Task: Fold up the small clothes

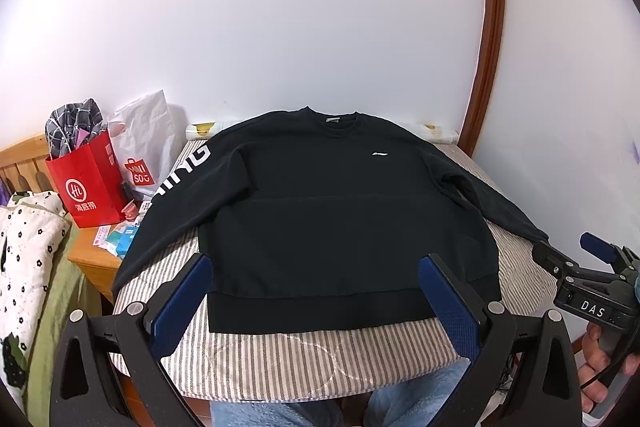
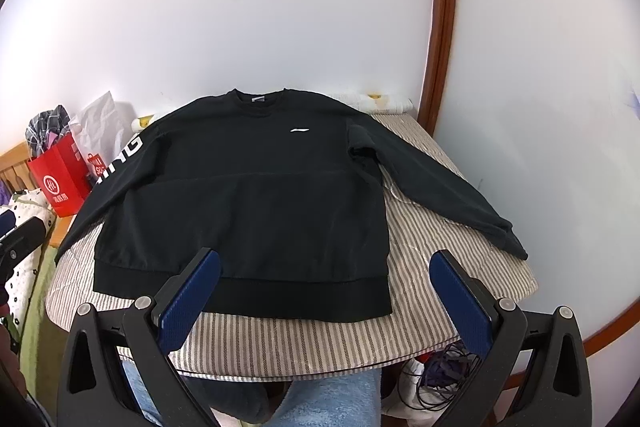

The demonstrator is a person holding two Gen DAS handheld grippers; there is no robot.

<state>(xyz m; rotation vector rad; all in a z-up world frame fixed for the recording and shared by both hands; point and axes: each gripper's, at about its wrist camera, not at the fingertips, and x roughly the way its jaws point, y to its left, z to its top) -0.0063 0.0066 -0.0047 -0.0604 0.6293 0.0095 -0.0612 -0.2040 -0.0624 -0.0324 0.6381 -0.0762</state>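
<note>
A black sweatshirt (image 1: 320, 219) lies flat, front up, on the striped table cover (image 1: 304, 367), collar toward the wall, with a small white chest logo. Its left sleeve (image 1: 160, 211), printed with white letters, hangs over the table's left edge. The right sleeve (image 2: 440, 187) stretches out to the right, its cuff (image 2: 512, 243) near the table edge. My left gripper (image 1: 316, 267) hovers open above the hem, nothing between its fingers. My right gripper (image 2: 326, 259) is open over the hem's right corner. It also shows in the left wrist view, the right gripper (image 1: 566, 245) just beside the cuff.
A red paper bag (image 1: 88, 187) and a white shopping bag (image 1: 148, 147) stand on a wooden nightstand (image 1: 96, 263) to the left, beside a floral quilt (image 1: 24, 247). The white wall and a brown door frame (image 2: 440, 27) lie behind. A person's blue-clad legs (image 2: 332, 399) and cables (image 2: 440, 379) sit under the front edge.
</note>
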